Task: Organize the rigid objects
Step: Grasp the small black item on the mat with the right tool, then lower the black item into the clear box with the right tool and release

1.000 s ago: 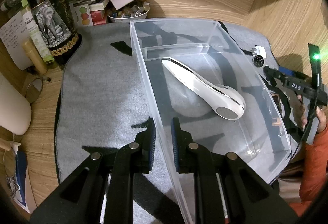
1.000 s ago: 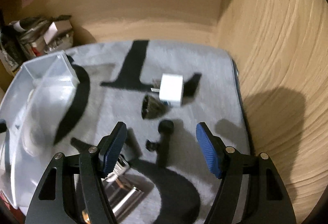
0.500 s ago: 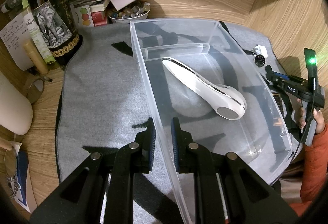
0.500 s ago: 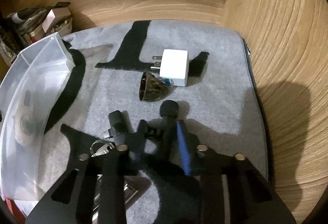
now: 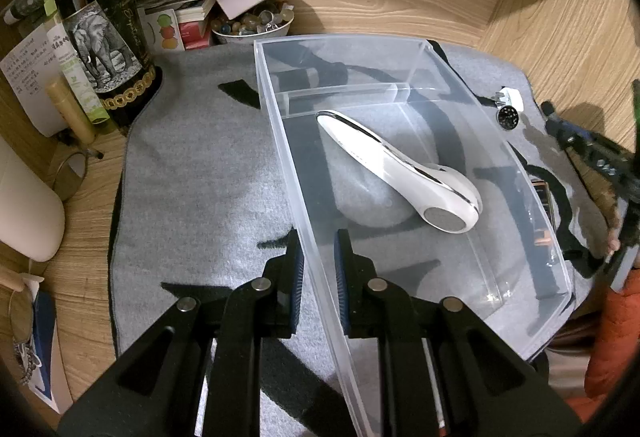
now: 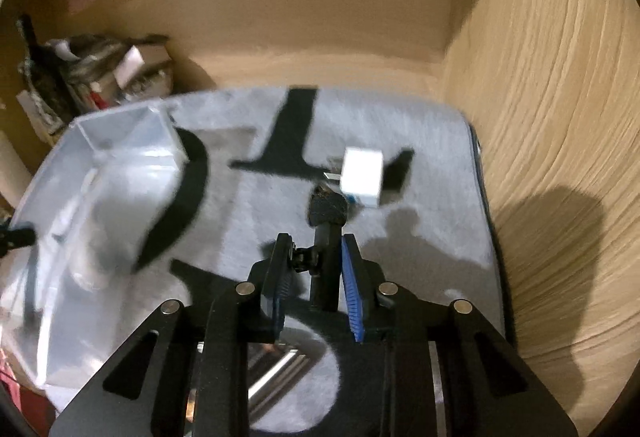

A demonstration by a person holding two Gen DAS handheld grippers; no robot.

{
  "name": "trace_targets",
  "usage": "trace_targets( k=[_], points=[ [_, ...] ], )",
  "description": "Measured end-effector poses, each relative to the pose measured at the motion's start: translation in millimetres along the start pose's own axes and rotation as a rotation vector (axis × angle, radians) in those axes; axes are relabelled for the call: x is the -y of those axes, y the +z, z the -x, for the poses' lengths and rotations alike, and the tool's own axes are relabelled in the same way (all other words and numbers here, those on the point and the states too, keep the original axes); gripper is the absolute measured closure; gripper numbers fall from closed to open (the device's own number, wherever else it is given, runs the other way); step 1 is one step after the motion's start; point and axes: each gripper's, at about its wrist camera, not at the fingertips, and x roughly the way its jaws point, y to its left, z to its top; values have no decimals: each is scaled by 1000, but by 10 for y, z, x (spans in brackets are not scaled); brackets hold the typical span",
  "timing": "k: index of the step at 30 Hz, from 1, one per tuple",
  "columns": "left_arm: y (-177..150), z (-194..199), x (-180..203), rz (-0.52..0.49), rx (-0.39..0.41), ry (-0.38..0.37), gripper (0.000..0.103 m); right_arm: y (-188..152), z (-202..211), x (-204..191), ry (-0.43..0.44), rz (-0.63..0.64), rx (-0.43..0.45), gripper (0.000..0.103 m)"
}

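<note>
A clear plastic bin (image 5: 340,39) stands on the grey mat (image 5: 200,177). A white handheld device (image 5: 400,173) lies inside it. My left gripper (image 5: 318,257) is shut on the bin's near left wall, one pad on each side of it. In the right wrist view my right gripper (image 6: 316,249) is shut on the stem of a small black microphone (image 6: 326,211), which it holds a little above the mat. Just beyond it lies a white plug adapter (image 6: 362,177). The bin (image 6: 120,125) is blurred at the left of that view.
A dark bottle (image 5: 100,17), papers and a bowl of small stones (image 5: 252,25) crowd the back left corner. A round black piece (image 5: 508,117) lies by the adapter (image 5: 510,99). Something shiny and metallic (image 6: 276,369) lies under my right gripper. Wooden walls close in behind and to the right.
My right gripper's jaws came together on the black microphone and raised it off the mat. The left gripper and the bin have stayed still.
</note>
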Motion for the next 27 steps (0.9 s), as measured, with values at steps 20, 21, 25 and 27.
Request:
trace_targets(
  k=[20,21,25,27],
  points=[
    [-6,2,-17,8,6,-7,88,299,416,-1276,227,239,164,81],
    [-5,1,-20,12,14,-4,88,298,402,-1331,237,249,159,81],
    [-12,3,-26,14,18,-9,88,272,303,-1541,265,291,132,81],
    [-14,2,-29,12,18,-10,88,247,263,-1613,273,309,116,81]
  ],
)
